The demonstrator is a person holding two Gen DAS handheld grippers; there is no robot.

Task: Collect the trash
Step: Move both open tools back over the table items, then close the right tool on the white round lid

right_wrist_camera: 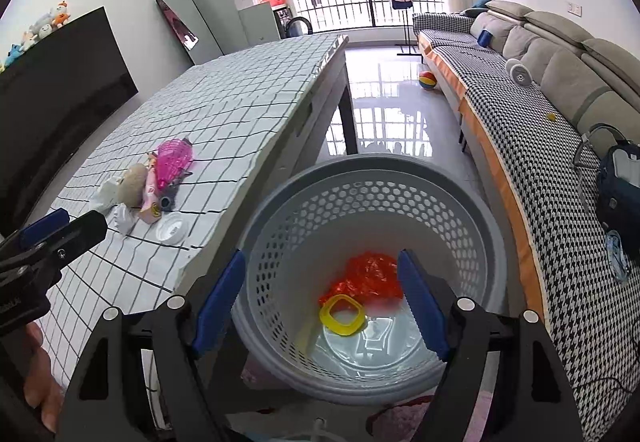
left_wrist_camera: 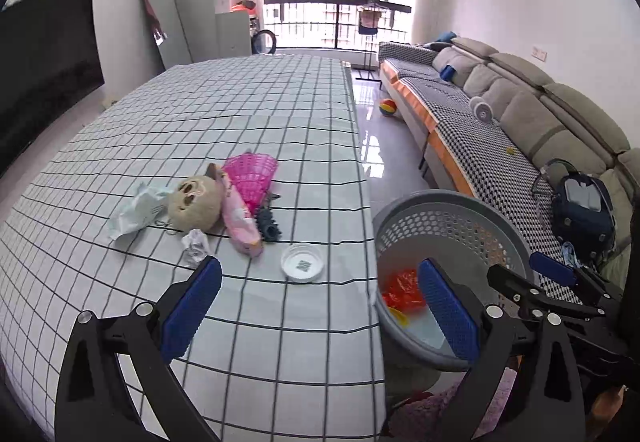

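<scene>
**Both grippers empty, basket partly filled**

The left hand-held gripper (left_wrist_camera: 320,306) hangs over the checked worktop (left_wrist_camera: 240,114), spread wide with nothing between its blue pads. The right hand-held gripper (right_wrist_camera: 320,302) is poised above the grey basket (right_wrist_camera: 472,210) just off the worktop's edge, also wide apart and holding nothing. Inside the basket lie a crumpled red wrapper (right_wrist_camera: 372,274) and a yellow ring (right_wrist_camera: 343,315). On the worktop a heap sits together: white bag (left_wrist_camera: 132,210), tan mask (left_wrist_camera: 195,198), pink net (left_wrist_camera: 251,174), pink packet (left_wrist_camera: 240,220), crumpled paper (left_wrist_camera: 195,244). A clear lid (left_wrist_camera: 302,262) lies nearest the left gripper.
</scene>
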